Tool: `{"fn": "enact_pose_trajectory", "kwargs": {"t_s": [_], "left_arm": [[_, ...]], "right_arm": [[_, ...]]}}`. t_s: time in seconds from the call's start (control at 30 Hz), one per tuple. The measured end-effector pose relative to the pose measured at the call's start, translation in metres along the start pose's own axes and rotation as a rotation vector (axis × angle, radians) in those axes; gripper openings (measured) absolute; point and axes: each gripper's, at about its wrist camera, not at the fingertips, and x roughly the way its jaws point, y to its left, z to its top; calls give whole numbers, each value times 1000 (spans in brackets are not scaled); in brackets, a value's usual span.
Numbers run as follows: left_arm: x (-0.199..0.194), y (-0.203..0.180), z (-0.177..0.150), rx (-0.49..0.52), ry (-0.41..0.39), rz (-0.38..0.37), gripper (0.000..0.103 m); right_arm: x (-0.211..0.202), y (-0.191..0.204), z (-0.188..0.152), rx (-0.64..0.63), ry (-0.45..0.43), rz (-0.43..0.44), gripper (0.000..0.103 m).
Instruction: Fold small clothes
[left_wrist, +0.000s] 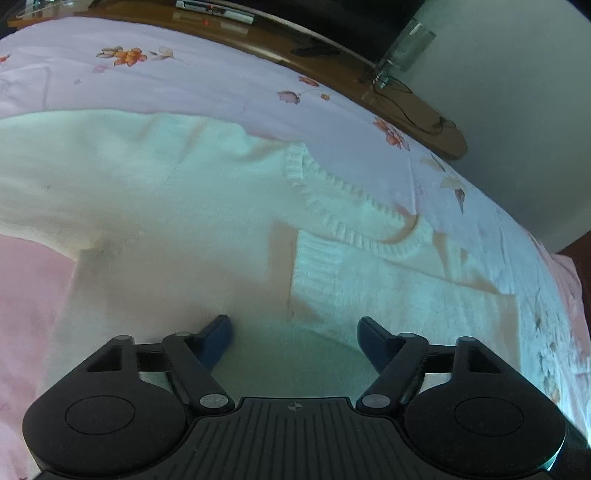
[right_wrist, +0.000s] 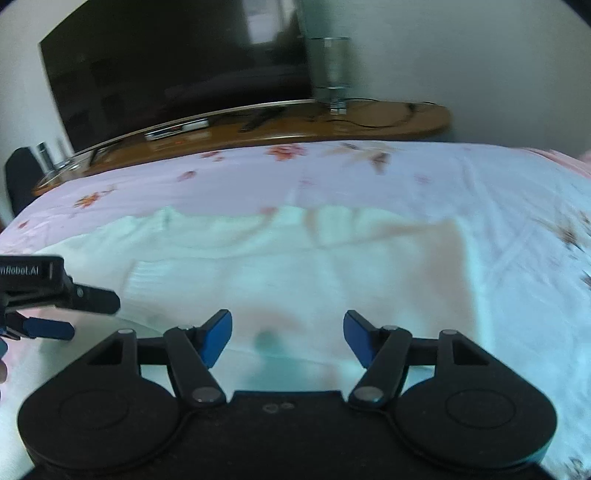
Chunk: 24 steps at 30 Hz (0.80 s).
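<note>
Sweater (left_wrist: 192, 206): white knit, spread flat on the bed (left_wrist: 207, 85), ribbed collar (left_wrist: 347, 206) toward the far right edge; one sleeve looks folded in across the body, though blur makes this uncertain.
Left tongs (left_wrist: 293, 341): jaws wide, nothing between them, angled down over the sweater's near part, apparently placed to pick up the next edge.
Right tongs (right_wrist: 288, 336): jaws wide and empty, poised over the near hem; the left tool shows at this view's left edge.
Bed: floral sheet, a soft, broad surface that keeps the knit flat for folding.
Stage: judged mid-fold, both tools free between grasps.
Background: wooden shelf (right_wrist: 369, 122) with a television (right_wrist: 166, 70), well clear of the work.
</note>
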Motion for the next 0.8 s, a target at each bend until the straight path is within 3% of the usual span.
{"fn": "enact_pose_trajectory", "kwargs": {"t_s": [0.07, 0.1, 0.13, 0.3, 0.37, 0.43, 0.67, 0.73, 0.8], "left_arm": [[3, -3, 1, -19, -9, -27, 58], [4, -3, 2, -23, -8, -44, 41], [6, -3, 1, -32, 0, -57, 31], [13, -6, -3, -44, -18, -86, 31], [14, -6, -4, -51, -27, -96, 6], [11, -7, -5, -57, -51, -114, 4], [-36, -3, 19, -63, -267, -149, 4], [-51, 8, 31, -75, -327, -121, 4], [-59, 22, 38, -78, -358, -82, 3]], "right_arm": [[-3, -8, -7, 15, 4, -19, 68], [-3, -11, -11, 27, 8, -25, 68], [-5, -15, -13, 36, 9, -29, 68], [-12, -29, -22, 49, 9, -68, 68], [-13, -32, -25, 49, 9, -84, 69], [-13, -35, -27, 44, 8, -112, 73], [-7, -39, -31, 27, 22, -219, 85], [-4, -37, -29, 16, 18, -203, 82], [-1, -31, -26, -4, 14, -190, 72]]}}
